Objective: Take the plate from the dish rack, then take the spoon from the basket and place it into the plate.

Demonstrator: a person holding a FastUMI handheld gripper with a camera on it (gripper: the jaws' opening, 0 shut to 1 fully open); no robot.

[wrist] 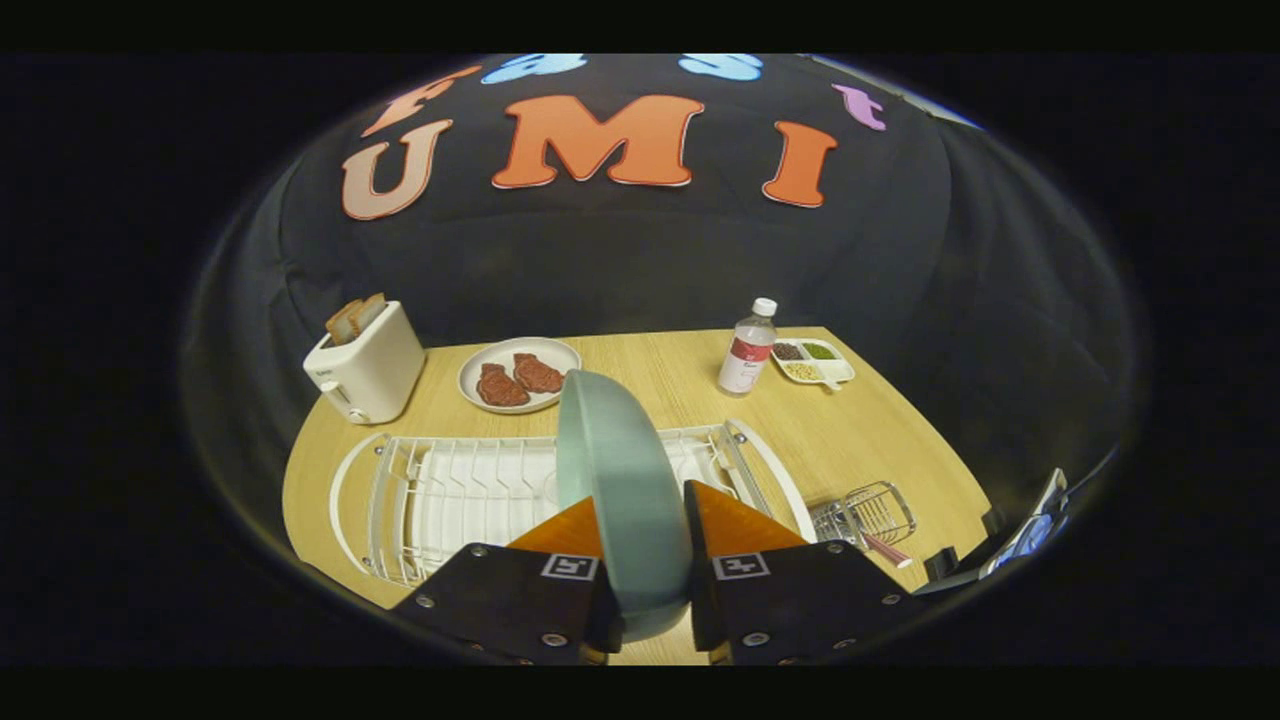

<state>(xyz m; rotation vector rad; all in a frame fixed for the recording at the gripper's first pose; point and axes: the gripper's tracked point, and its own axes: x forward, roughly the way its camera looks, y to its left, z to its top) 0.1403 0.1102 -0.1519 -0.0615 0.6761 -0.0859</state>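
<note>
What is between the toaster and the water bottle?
In the gripper view, a white plate holding two brown patties sits between the toaster and bottle. The gripper grips a green plate.

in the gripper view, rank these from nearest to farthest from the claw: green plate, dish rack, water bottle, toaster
1. Green plate: clamped on edge between the fingers of the claw.
2. Dish rack: just ahead of the fingers, under the plate.
3. Water bottle and toaster: both beyond the rack, on opposite sides of the steak plate, too close to call.
</note>
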